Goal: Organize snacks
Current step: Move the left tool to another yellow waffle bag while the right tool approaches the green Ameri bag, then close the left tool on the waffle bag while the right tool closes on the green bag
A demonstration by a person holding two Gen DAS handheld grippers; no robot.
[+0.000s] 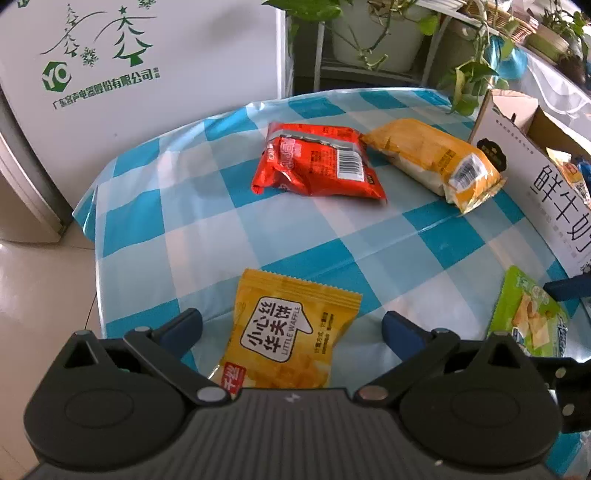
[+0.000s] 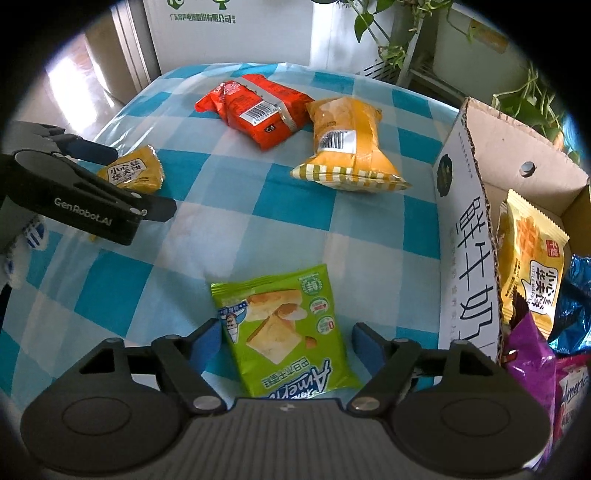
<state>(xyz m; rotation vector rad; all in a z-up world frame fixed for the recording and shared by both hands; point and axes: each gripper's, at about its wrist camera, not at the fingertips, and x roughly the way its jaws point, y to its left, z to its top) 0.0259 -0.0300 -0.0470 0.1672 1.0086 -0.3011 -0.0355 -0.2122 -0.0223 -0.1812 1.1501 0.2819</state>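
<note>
My left gripper (image 1: 291, 328) is open, its blue fingers either side of a yellow waffle packet (image 1: 284, 332) lying on the checked tablecloth; the packet also shows in the right wrist view (image 2: 131, 171). My right gripper (image 2: 284, 341) is open around a green snack packet (image 2: 284, 332), which also shows at the right edge of the left wrist view (image 1: 528, 317). A red packet (image 1: 317, 162) (image 2: 255, 109) and a long yellow packet (image 1: 436, 158) (image 2: 347, 147) lie further back. A cardboard box (image 2: 465, 236) on the right holds several snacks.
The left gripper (image 2: 92, 192) shows at the left of the right wrist view. The round table's edge (image 1: 96, 229) drops to the tiled floor on the left. A white appliance (image 1: 147, 55) and potted plants (image 1: 373, 33) stand behind the table.
</note>
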